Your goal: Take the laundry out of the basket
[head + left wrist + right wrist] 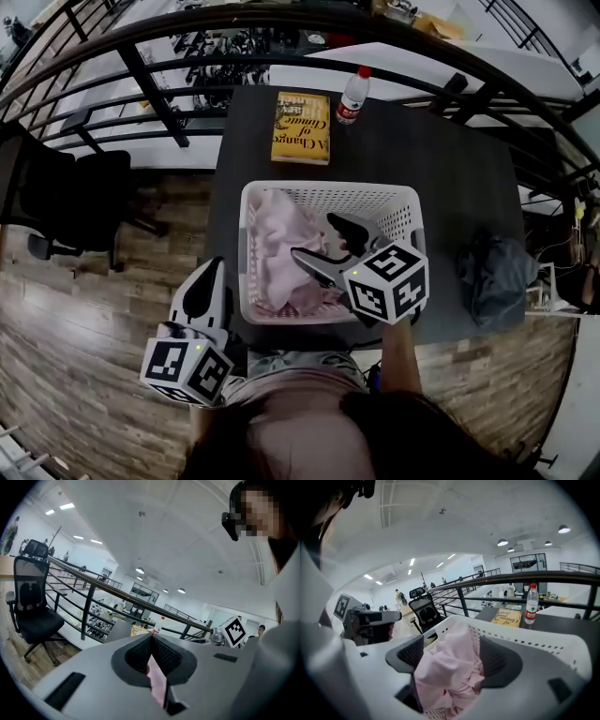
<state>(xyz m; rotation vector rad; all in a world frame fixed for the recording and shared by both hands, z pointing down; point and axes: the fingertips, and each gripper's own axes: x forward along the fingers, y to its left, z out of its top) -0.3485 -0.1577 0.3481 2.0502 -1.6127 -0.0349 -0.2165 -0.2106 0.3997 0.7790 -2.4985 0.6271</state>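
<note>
A white perforated basket [319, 189] [525, 637] stands on the dark table [450, 169] with crumpled pink laundry [281, 246] [450, 672] in its left half. My right gripper [311, 236] [452, 656] hangs over the basket, jaws wide apart, with the pink cloth bunched between the pads. Outside the basket's near left corner is my left gripper [217, 266] [151, 637], its tips together, a strip of pink cloth showing between the pads. In the right gripper view the left gripper [370, 618] appears at the left with something pale at its tip.
A yellow book [301, 127] [506, 617] and a water bottle [352, 96] [531, 604] lie at the table's far edge. A blue-grey heap of clothes [495, 272] sits at the right edge. A black railing [281, 28] runs behind; an office chair [75, 202] stands left.
</note>
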